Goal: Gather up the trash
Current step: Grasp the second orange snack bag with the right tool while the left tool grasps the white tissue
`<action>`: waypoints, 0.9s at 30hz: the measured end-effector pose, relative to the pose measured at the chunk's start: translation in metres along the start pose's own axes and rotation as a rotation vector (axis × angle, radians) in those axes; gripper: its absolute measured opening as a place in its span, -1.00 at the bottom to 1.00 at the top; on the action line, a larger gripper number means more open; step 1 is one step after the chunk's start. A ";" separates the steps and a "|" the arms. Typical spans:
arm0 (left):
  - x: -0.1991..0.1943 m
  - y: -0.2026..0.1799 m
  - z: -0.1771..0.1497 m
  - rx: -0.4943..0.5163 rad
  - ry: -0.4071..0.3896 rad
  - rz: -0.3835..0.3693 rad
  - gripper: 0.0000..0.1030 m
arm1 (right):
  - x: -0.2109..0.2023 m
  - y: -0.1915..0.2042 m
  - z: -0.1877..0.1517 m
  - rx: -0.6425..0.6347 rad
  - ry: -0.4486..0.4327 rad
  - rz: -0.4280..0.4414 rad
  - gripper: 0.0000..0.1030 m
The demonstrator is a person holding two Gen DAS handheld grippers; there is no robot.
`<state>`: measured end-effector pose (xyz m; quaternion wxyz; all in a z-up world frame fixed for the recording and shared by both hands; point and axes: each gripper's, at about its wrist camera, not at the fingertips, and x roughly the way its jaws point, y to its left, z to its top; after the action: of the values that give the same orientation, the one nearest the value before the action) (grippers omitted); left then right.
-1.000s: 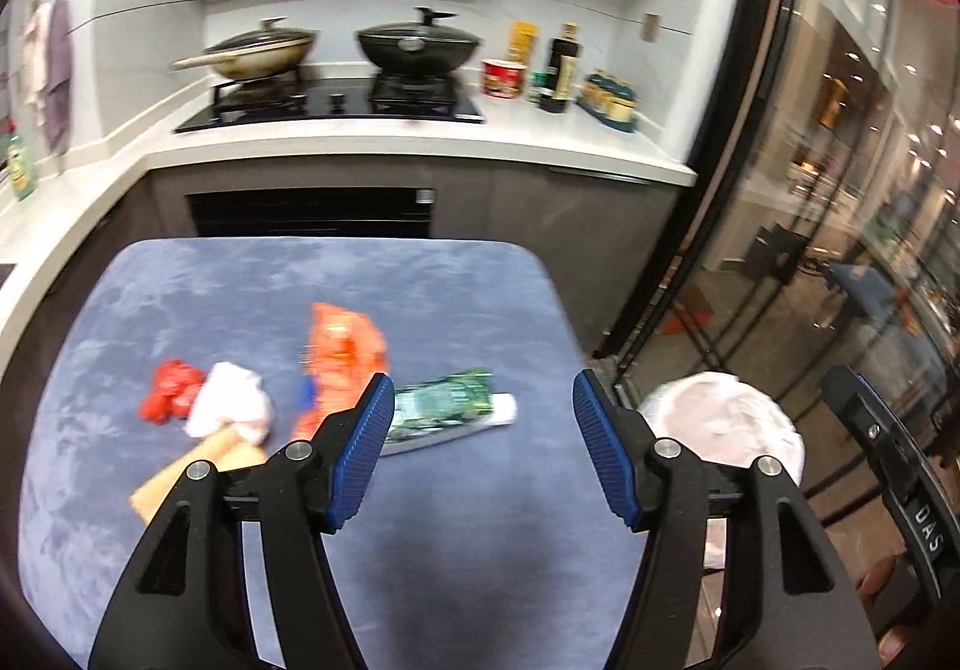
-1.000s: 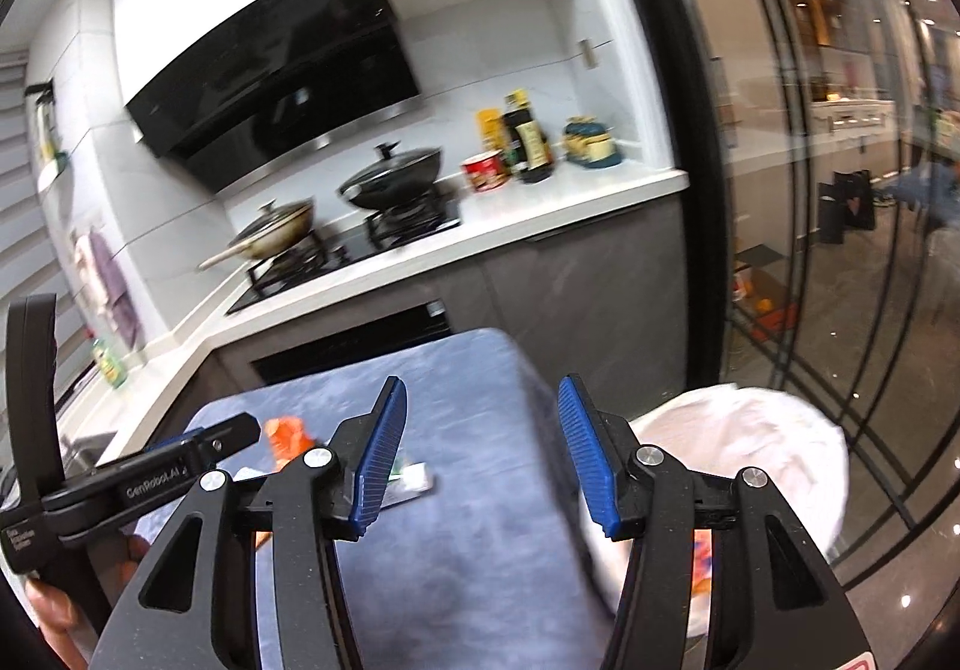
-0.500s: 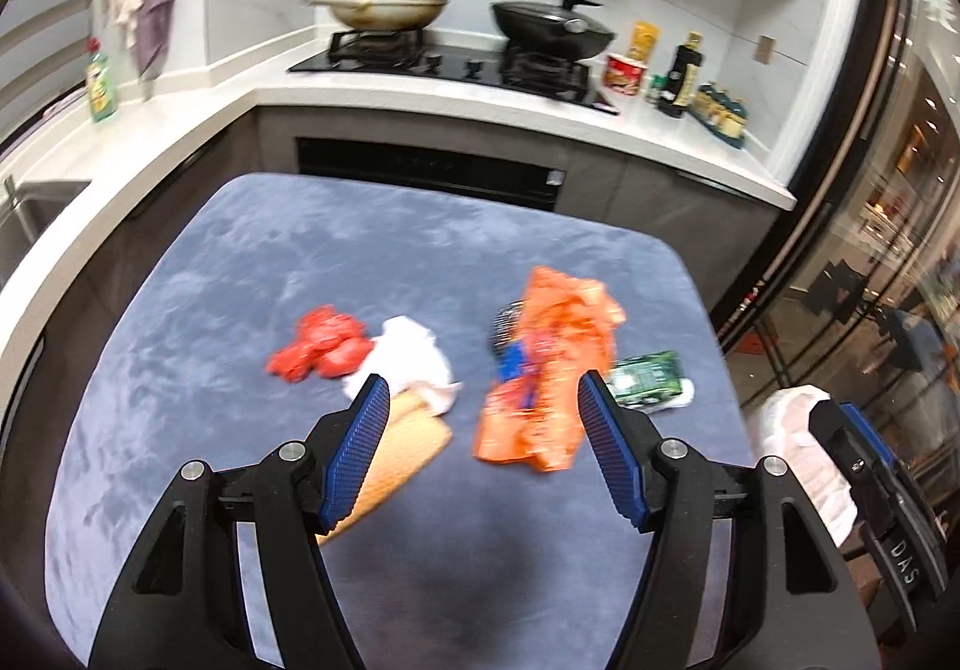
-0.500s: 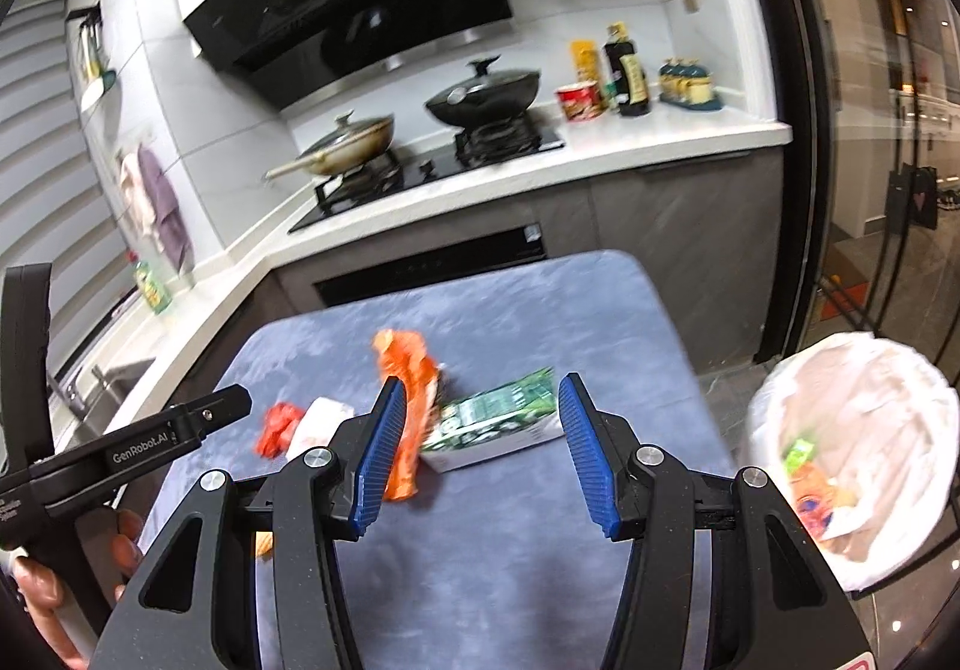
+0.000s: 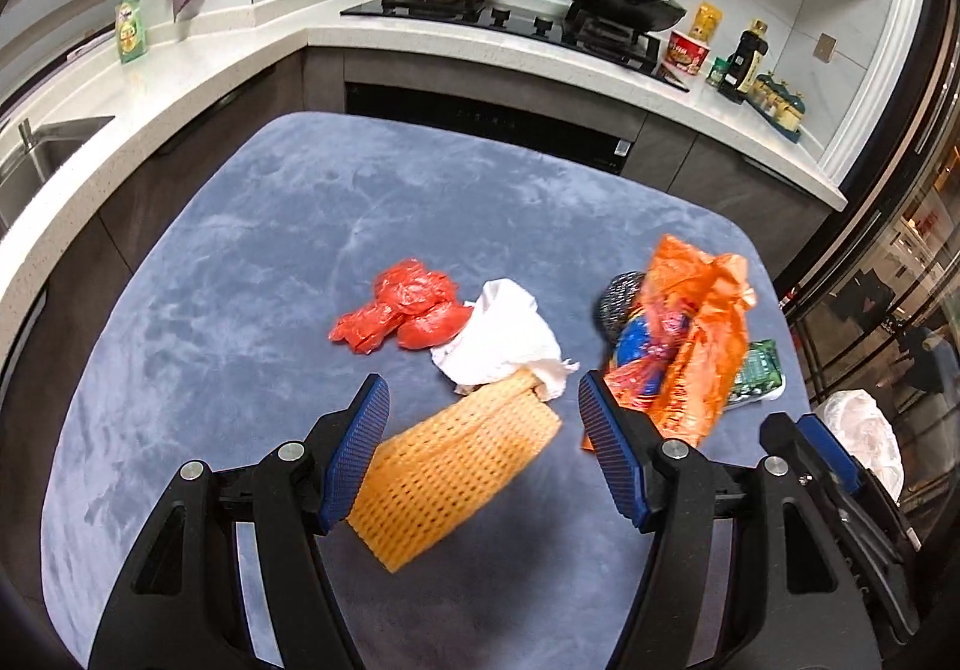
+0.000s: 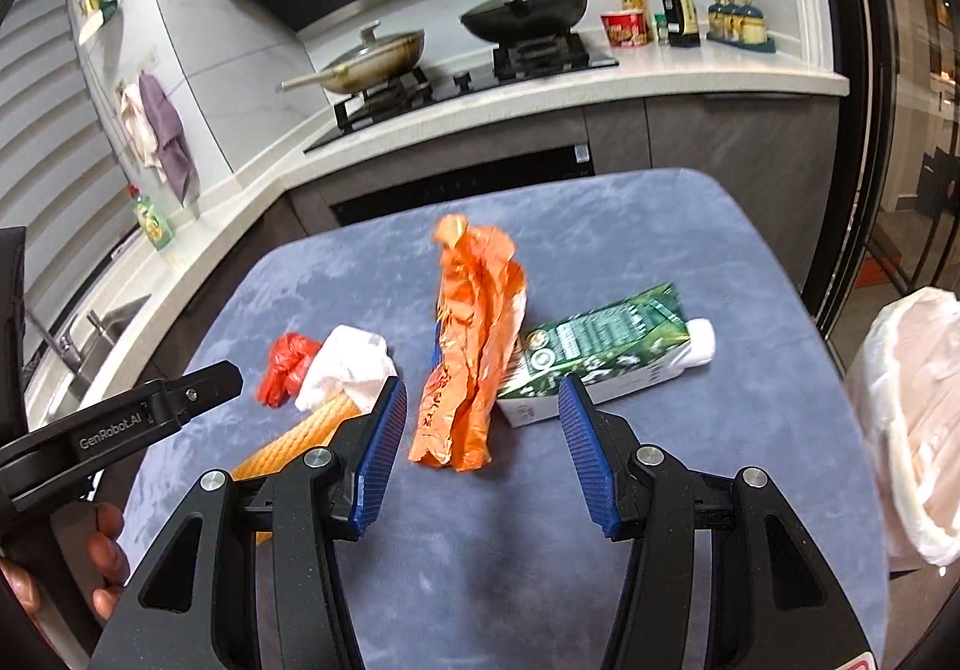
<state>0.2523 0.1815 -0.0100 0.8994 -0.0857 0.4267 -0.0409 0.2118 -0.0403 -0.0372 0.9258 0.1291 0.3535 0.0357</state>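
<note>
Left hand-held gripper (image 5: 483, 448) agape above orange foam net (image 5: 456, 481), white tissue (image 5: 501, 340) touching net

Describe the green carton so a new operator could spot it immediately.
Start at the blue table in front of the stove. Near its right edge, by the white-lined trash bin, the green carton lies flat on its side just right of the crumpled orange bag. It is the only rigid, boxy, green-printed item, with a white end.

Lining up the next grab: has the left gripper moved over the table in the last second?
Yes. The left gripper has swung left, away from the white-lined bin and the table's right edge, and now hangs open over the orange mesh sleeve.
</note>
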 end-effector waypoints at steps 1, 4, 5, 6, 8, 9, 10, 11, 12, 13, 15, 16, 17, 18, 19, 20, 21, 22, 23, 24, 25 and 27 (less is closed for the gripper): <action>0.003 0.002 0.000 -0.001 0.005 -0.001 0.21 | 0.004 0.001 -0.001 0.001 0.007 0.000 0.00; 0.013 0.004 0.001 -0.002 0.019 -0.003 0.22 | 0.019 0.004 -0.003 0.002 0.029 -0.003 0.00; 0.015 0.005 0.001 -0.002 0.022 -0.003 0.24 | 0.024 0.005 -0.004 0.002 0.036 -0.004 0.00; 0.019 0.006 0.001 -0.003 0.028 -0.002 0.28 | 0.028 0.006 -0.006 0.001 0.043 -0.004 0.00; 0.024 0.006 0.001 0.000 0.033 -0.003 0.30 | 0.037 0.009 -0.008 0.000 0.059 -0.007 0.00; 0.027 0.006 0.001 0.001 0.036 -0.004 0.31 | 0.040 0.009 -0.009 -0.001 0.062 -0.007 0.00; 0.029 0.007 0.001 0.002 0.039 -0.005 0.33 | 0.043 0.009 -0.010 -0.001 0.067 -0.009 0.00; 0.032 0.007 0.002 0.001 0.042 -0.005 0.33 | 0.047 0.009 -0.012 -0.001 0.074 -0.011 0.00; 0.036 0.007 0.002 0.000 0.048 -0.007 0.33 | 0.051 0.009 -0.012 0.001 0.080 -0.012 0.00; 0.039 0.007 0.002 -0.001 0.051 -0.010 0.33 | 0.055 0.009 -0.013 0.004 0.086 -0.012 0.00; 0.046 0.007 0.002 -0.004 0.062 -0.015 0.34 | 0.060 0.009 -0.014 0.006 0.095 -0.011 0.00; 0.049 0.007 0.002 -0.004 0.068 -0.018 0.34 | 0.062 0.009 -0.015 0.006 0.101 -0.009 0.00; 0.052 0.006 0.002 -0.003 0.074 -0.019 0.34 | 0.065 0.009 -0.016 0.003 0.107 -0.009 -0.06; 0.056 0.006 0.001 -0.002 0.080 -0.020 0.34 | 0.066 0.009 -0.017 0.001 0.109 -0.008 -0.10; 0.059 0.005 0.001 -0.001 0.084 -0.022 0.34 | 0.068 0.009 -0.018 -0.003 0.112 -0.004 -0.27; 0.061 0.004 0.001 -0.001 0.087 -0.023 0.34 | 0.069 0.009 -0.019 -0.006 0.117 -0.002 -0.46; 0.064 0.002 0.002 0.001 0.091 -0.026 0.34 | 0.070 0.008 -0.020 -0.008 0.123 0.003 -0.52; 0.067 0.001 0.002 0.001 0.094 -0.028 0.34 | 0.071 0.007 -0.020 -0.007 0.124 0.008 -0.56; 0.070 0.000 0.002 0.003 0.097 -0.030 0.36 | 0.070 0.007 -0.020 -0.004 0.121 0.014 -0.62; 0.071 -0.002 0.002 0.003 0.098 -0.031 0.43 | 0.069 0.006 -0.021 -0.004 0.118 0.021 -0.63; 0.073 -0.003 0.003 0.003 0.097 -0.031 0.53 | 0.067 0.006 -0.021 -0.003 0.114 0.025 -0.64; 0.075 -0.007 0.004 0.001 0.088 -0.033 0.59 | 0.062 0.005 -0.021 -0.006 0.098 0.032 -0.66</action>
<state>0.3028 0.1646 -0.0631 0.8791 -0.0902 0.4642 -0.0598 0.2448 -0.0218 -0.0908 0.9071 0.1301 0.3962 0.0578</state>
